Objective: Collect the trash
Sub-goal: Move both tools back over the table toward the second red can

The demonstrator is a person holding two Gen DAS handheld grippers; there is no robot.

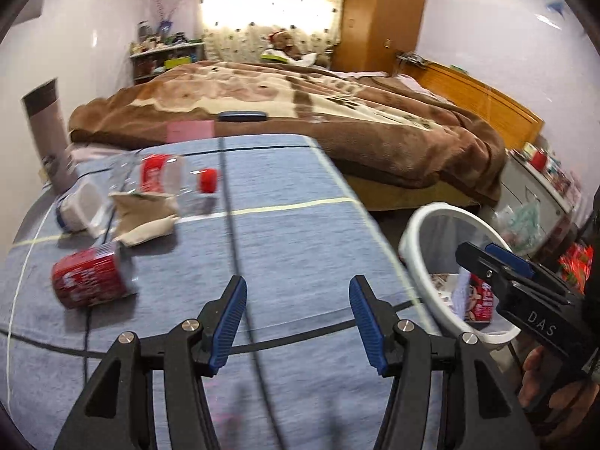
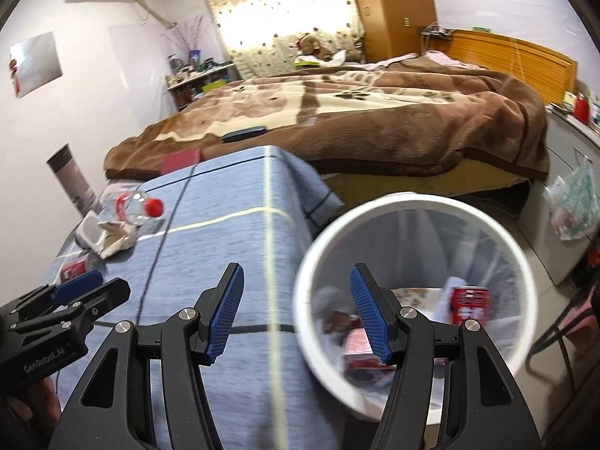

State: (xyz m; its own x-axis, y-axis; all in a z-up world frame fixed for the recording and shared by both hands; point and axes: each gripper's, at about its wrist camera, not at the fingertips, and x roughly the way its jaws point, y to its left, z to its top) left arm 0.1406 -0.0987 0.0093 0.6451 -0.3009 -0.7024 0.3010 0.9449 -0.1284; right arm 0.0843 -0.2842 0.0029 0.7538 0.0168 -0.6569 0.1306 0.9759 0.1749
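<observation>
Bedroom tabletop [image 1: 285, 232] beside the white bin [image 2: 375, 206] carries a red can [image 1: 88, 275]: light, stiff, slippery, best pinched across its middle. Both grippers' fingers stand open, empty.

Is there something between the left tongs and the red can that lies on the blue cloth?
Nothing visible. The left tongs are open and empty, and only bare blue cloth lies between them and the red can. The crumpled paper sits beyond the can.

Your left wrist camera looks down across the blue-grey striped tablecloth [image 1: 292, 225] toward the brown-blanketed bed [image 1: 300, 112]; your right wrist camera sits close above the white round plastic bin [image 2: 517, 262]; both share cloth, bed and bin
</observation>
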